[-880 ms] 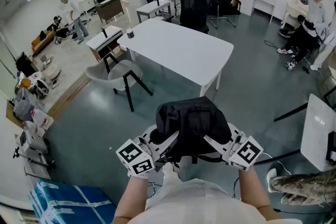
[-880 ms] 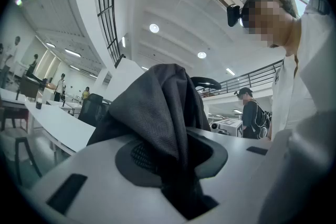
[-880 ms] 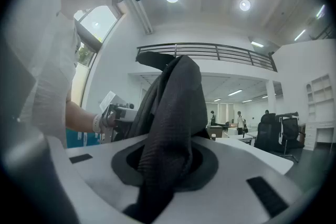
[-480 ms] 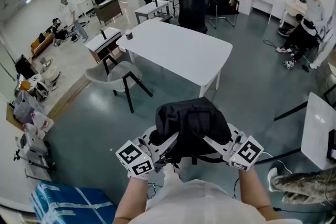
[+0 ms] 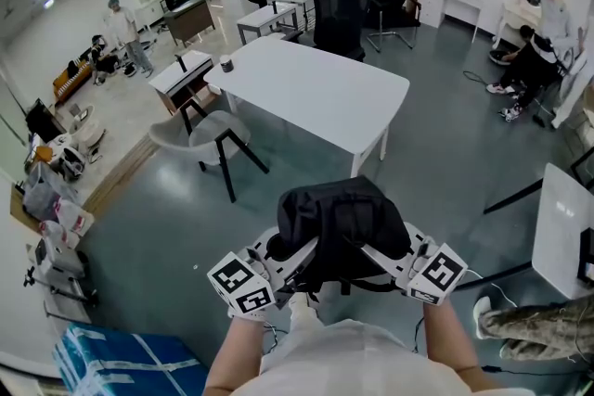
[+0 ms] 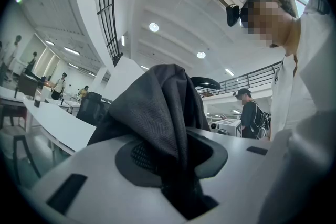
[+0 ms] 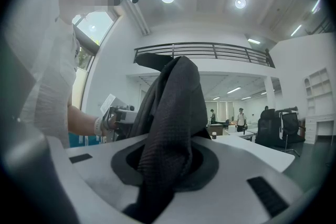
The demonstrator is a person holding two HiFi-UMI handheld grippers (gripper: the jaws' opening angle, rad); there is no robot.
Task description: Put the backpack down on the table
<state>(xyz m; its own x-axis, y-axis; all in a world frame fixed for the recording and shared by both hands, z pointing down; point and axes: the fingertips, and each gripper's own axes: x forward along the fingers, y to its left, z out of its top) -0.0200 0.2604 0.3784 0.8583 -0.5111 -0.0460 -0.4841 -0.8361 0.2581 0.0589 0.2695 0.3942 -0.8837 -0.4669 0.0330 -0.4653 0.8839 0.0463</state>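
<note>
**A:** Entry one: what has changed?

**B:** Little. Since a moment ago the bench (image 5: 316, 93) has shifted a shade in my head view. The backpack (image 5: 342, 218) hangs as before, in the air before my chest. No drop, no slip.

**A:** Jaws?

**B:** On my left gripper (image 6: 176, 165), the jaws are clenched on a fold of dark backpack cloth. On my right gripper (image 7: 163, 165), the same, clamped on another fold. Both are level, one each side of the load.

**A:** Meaning for the task?

**B:** Carry stage, I judge; the putting down is not begun. The backpack is well apart from the bench, with open floor (image 5: 186, 209) between.

**A:** Surface?

**B:** One white bench, flat, mostly bare. One small cup (image 5: 225, 64) near its far left corner. Room enough for the load on the near half.

**A:** Room?

**B:** One grey chair (image 5: 212, 127) at the bench's left side. Black office chairs (image 5: 339, 14) beyond the bench. A second white top (image 5: 566, 227) at my right. People standing and sitting toward the far walls.
</note>
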